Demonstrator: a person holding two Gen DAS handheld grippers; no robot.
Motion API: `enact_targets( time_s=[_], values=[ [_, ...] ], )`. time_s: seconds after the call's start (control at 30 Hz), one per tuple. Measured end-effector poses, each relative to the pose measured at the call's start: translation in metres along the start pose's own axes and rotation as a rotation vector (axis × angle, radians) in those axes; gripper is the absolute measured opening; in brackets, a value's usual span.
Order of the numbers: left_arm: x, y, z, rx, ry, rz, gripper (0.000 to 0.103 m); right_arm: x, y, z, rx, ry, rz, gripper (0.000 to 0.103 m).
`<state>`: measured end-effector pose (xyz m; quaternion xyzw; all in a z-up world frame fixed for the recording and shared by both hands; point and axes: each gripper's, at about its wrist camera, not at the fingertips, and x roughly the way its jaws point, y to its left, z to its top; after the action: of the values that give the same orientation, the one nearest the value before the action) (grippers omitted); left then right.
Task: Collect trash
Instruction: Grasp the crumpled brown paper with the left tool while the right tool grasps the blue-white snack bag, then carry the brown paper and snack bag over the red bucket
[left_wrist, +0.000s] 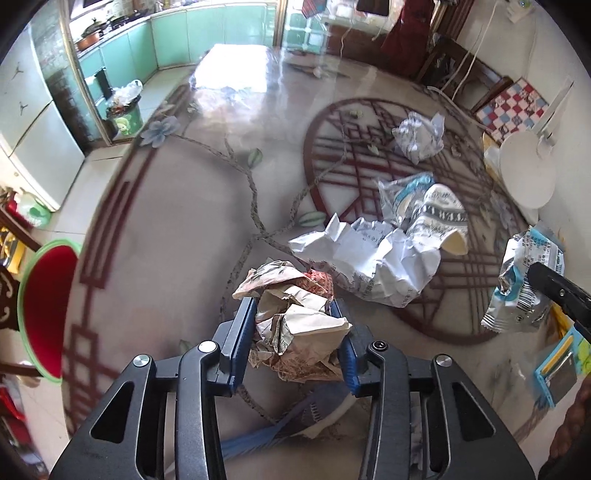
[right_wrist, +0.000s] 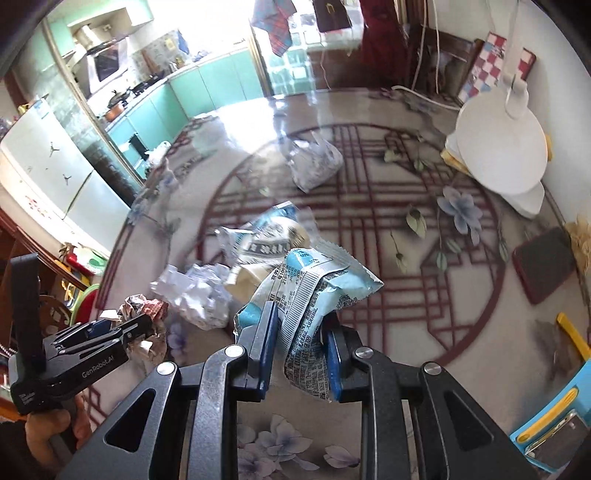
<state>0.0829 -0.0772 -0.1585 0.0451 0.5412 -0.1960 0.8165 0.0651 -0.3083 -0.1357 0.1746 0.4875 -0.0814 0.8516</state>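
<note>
My left gripper (left_wrist: 293, 310) is shut on a crumpled brown and red paper wad (left_wrist: 295, 314) held over the patterned round table (left_wrist: 166, 221). My right gripper (right_wrist: 301, 325) is shut on a light blue snack wrapper (right_wrist: 314, 291); the wrapper also shows at the right of the left wrist view (left_wrist: 524, 284). On the table lie a crumpled white paper (left_wrist: 369, 258), a blue and white wrapper with a paper cup (left_wrist: 424, 206), and a crumpled clear bag (left_wrist: 419, 134). The left gripper with its wad shows at lower left in the right wrist view (right_wrist: 110, 332).
A red bin with a green rim (left_wrist: 44, 310) stands left of the table. A white lamp base (left_wrist: 528, 177) sits at the table's right. A dark phone (right_wrist: 543, 262) and a blue and yellow object (right_wrist: 554, 428) lie near the right edge. A full trash can (left_wrist: 123, 110) stands by the kitchen door.
</note>
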Motion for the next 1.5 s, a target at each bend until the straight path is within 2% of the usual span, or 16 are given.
enact_targets(
  time_s=[0.33,0.6,0.93,1.5],
  values=[
    [-0.072,0.024,0.011,-0.085,-0.18,-0.026,0.04,-0.04,0.028,0.017,-0.045,-0.109,0.046,0.021],
    [-0.107,0.028,0.018,-0.087,-0.265,-0.025,0.04,-0.061,0.043,0.023,-0.072,-0.153,0.055,0.021],
    [-0.12,0.041,0.014,-0.099,-0.301,-0.004,0.041,-0.076,0.078,0.026,-0.14,-0.192,0.077,0.021],
    [-0.13,0.123,0.004,-0.202,-0.316,0.029,0.041,-0.067,0.172,0.026,-0.256,-0.19,0.109,0.021]
  ],
)
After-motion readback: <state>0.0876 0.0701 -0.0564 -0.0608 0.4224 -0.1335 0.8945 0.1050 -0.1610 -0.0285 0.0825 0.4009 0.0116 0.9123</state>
